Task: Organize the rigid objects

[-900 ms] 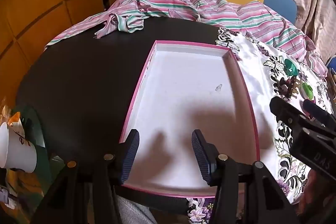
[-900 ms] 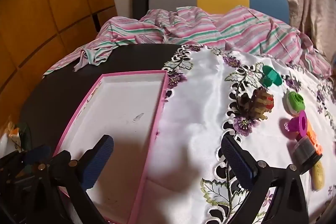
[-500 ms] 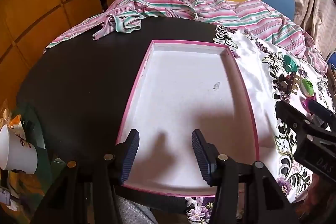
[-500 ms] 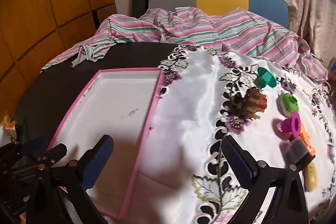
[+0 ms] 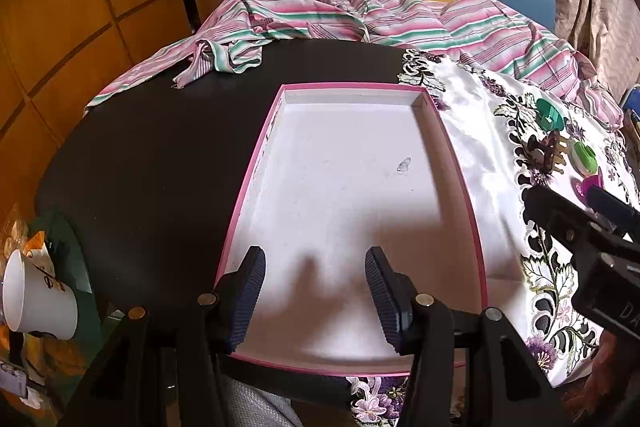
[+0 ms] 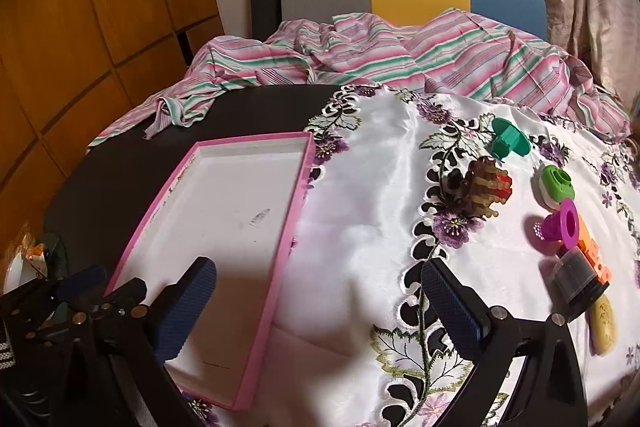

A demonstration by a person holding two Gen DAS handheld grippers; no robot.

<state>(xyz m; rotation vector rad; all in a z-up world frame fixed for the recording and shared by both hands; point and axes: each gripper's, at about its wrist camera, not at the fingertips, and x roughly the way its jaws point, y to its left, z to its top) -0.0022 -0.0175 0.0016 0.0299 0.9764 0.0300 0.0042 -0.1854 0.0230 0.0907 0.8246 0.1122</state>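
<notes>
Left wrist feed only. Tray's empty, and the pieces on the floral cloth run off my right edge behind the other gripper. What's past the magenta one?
Observer: An orange block lies right behind the magenta piece.
Operator: Anything nearer than that?
Observer: A dark grey cylinder sits in front of the orange block, with a yellow piece beside it.
Operator: Right gripper holding anything?
Observer: No. The right gripper is wide open and empty, over the floral cloth beside the tray's edge.

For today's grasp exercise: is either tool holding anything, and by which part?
Nothing is held. The left tool is open over the tray; the right tool is open over the cloth.
</notes>
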